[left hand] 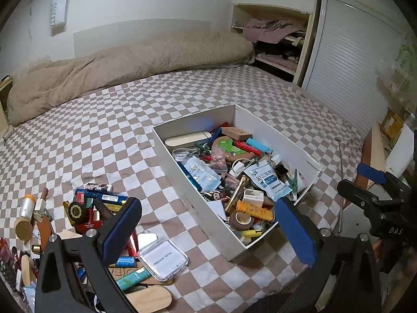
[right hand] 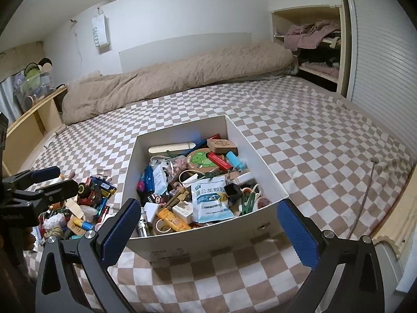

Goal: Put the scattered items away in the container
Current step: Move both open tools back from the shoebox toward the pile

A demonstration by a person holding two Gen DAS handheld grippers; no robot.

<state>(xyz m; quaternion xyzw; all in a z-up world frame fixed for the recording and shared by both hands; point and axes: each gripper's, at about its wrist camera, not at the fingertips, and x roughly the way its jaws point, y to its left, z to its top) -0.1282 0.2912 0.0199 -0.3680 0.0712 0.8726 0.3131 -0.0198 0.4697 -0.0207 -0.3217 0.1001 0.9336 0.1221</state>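
Observation:
A white cardboard box (left hand: pixel 187 195) (right hand: pixel 182 127) sits on the checkered bed, heaped with small items such as sachets, tubes, tape and a frog coaster. A pile of scattered items (left hand: pixel 86 208) (right hand: pixel 86 198) lies to its left, with a clear plastic case (left hand: pixel 163 258) at its near edge. My left gripper (left hand: pixel 208 232) hovers open over the pile's edge and the box's near corner, holding nothing; in the right wrist view the left gripper (right hand: pixel 54 181) hangs above the pile. My right gripper (right hand: pixel 208 234) stands wide open and holds nothing, framing the box's near wall. In the left wrist view the right gripper (left hand: pixel 365 182) is right of the box.
A rolled beige duvet (left hand: pixel 117 70) lies along the far side of the bed. An open wardrobe with clothes (left hand: pixel 273 41) stands at the back right. A thin metal rod (left hand: pixel 341 182) lies right of the box. A low wooden shelf (right hand: pixel 34 120) runs along the left.

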